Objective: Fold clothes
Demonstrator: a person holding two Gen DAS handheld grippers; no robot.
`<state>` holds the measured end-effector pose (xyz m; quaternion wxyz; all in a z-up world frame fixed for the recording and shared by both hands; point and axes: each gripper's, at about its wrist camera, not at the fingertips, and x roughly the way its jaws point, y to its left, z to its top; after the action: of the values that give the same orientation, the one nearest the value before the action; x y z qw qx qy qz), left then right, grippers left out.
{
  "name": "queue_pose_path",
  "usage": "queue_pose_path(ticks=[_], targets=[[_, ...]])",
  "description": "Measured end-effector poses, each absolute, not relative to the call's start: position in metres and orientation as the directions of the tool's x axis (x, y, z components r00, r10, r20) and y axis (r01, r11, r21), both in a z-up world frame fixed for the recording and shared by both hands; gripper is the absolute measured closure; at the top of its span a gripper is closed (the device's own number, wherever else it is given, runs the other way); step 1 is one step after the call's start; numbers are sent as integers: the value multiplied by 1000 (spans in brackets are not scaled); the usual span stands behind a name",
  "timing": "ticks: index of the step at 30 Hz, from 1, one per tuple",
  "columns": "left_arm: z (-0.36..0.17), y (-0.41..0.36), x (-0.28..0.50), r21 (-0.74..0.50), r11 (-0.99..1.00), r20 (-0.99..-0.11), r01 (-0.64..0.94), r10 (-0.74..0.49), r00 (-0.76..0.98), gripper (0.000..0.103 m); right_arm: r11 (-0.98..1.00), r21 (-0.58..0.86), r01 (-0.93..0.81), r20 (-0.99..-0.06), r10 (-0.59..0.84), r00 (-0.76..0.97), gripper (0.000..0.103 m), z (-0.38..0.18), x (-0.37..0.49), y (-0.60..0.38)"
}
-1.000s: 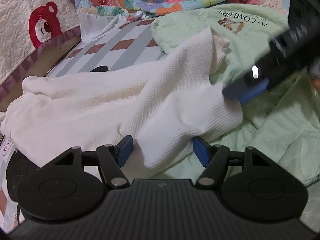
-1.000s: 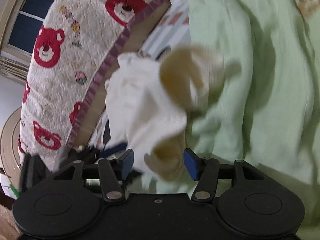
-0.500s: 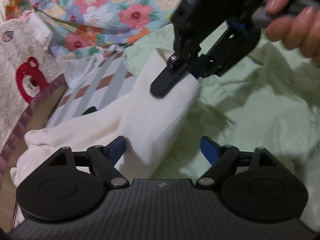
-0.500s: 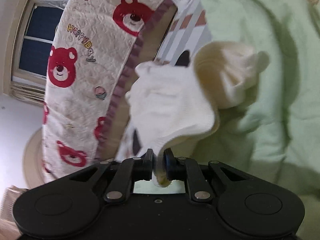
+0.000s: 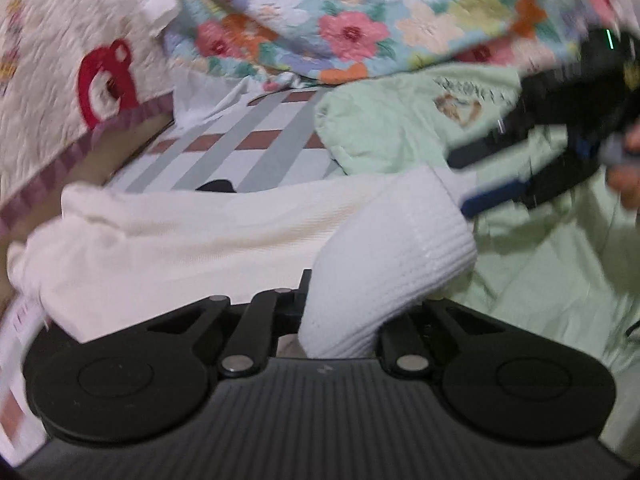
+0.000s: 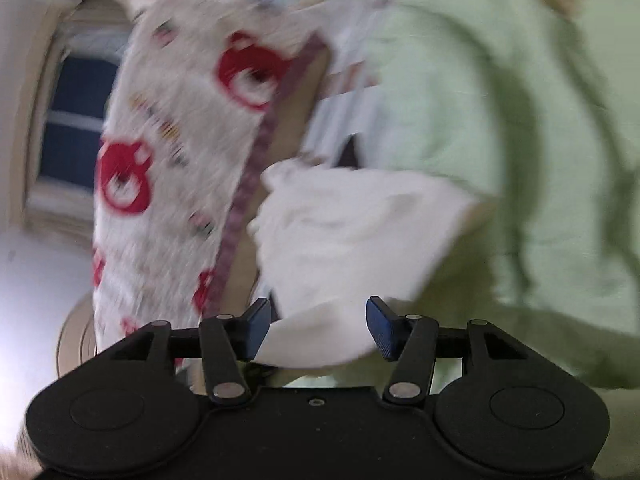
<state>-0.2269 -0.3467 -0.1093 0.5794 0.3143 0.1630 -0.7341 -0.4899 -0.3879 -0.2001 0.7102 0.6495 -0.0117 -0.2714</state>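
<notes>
Left jaws closing on white garment [image 5: 384, 264], folded since.

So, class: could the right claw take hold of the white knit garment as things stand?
Probably yes. The right claw is opening, with a fold of the white knit garment lying between its fingers and nothing in the way. The left claw already grips the garment's other part.

The white garment [image 5: 240, 232] lies on the green garment [image 5: 400, 132], ahead of the left gripper [image 5: 316, 312]; bear quilt [image 5: 60, 80] left, floral quilt [image 5: 360, 20] behind.
</notes>
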Motion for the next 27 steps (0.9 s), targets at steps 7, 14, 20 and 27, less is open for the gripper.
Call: queue_pose_path(ticks=[7,14,20,27], targets=[[-89,-344,-210,57,-197,-608,979,-784,-123,93,-143,950,276,-311,-453,836,39,-227,-499,-379],[-81,-349,-197,-13,-161,-584,987,-800,-138,93,-274,958,81,-214,-497,841,36,-245,-490,-373],[-84,-349,-192,-35,-145,-586,989,-799,-138,93,-291,953,81,-232,-533,814,34,-250,-484,-371],[-77,-348,-189,-46,-129,-570,991,-811,-132,93,-321,944,68,-224,-478,849,34,-262,-463,-372]])
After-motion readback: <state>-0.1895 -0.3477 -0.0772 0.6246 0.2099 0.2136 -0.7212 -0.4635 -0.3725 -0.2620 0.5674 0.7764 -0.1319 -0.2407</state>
